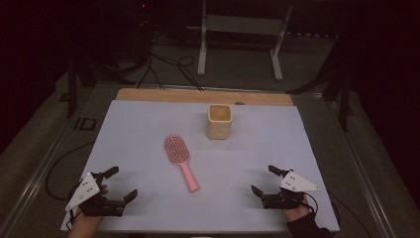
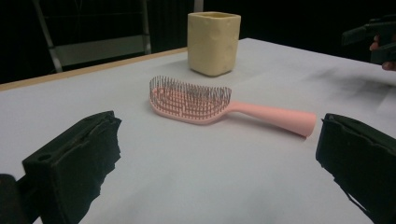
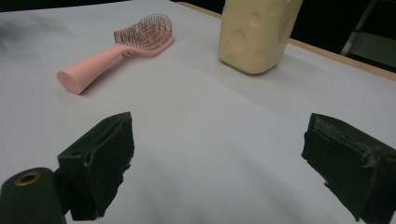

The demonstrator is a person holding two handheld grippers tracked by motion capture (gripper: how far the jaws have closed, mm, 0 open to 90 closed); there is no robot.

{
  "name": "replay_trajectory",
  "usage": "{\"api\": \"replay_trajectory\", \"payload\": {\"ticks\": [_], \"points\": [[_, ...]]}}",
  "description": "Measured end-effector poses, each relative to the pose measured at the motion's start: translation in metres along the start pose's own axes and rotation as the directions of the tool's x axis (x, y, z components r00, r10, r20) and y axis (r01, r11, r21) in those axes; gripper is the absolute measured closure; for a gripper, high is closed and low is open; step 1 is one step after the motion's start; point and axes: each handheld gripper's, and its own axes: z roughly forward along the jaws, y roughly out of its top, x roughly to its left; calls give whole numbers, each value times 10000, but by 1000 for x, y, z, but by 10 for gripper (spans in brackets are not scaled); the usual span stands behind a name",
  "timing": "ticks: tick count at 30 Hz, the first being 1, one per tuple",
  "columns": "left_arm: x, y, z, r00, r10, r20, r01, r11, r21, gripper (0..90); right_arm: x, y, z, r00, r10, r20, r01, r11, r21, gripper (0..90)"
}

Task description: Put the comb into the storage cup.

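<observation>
The pink hairbrush (image 1: 180, 159) lies bristles up on the white-covered bench (image 1: 129, 129), just in front of and left of the cream cup (image 1: 219, 121); its long axis runs on a slant, head toward the cup's left, handle end pointing back toward the person; the handle tip sits between the two hands, about as near to one as to the other. The left gripper (image 1: 120, 184) rests at the brush's near left, fingers (image 2: 74, 161) spread wide and empty; the right gripper (image 1: 264, 180) at its near right, fingers (image 3: 100, 161) likewise apart, holding nothing. No brand, label or writing can be read on brush or cup.
</observation>
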Motion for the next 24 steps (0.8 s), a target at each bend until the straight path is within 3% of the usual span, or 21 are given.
{"api": "replay_trajectory", "payload": {"ticks": [16, 24], "points": [[-1, 1, 1, 10000, -5, -53, 5, 10000, 64, 0, 3, 1, 0, 9999, -157, -65, 157, 9999, 9, 87], [-5, 10, 3, 9999, -50, 148, 49, 10000, 47, 0, 3, 2, 0, 9999, -163, 33, 163, 9999, 2, 86]]}}
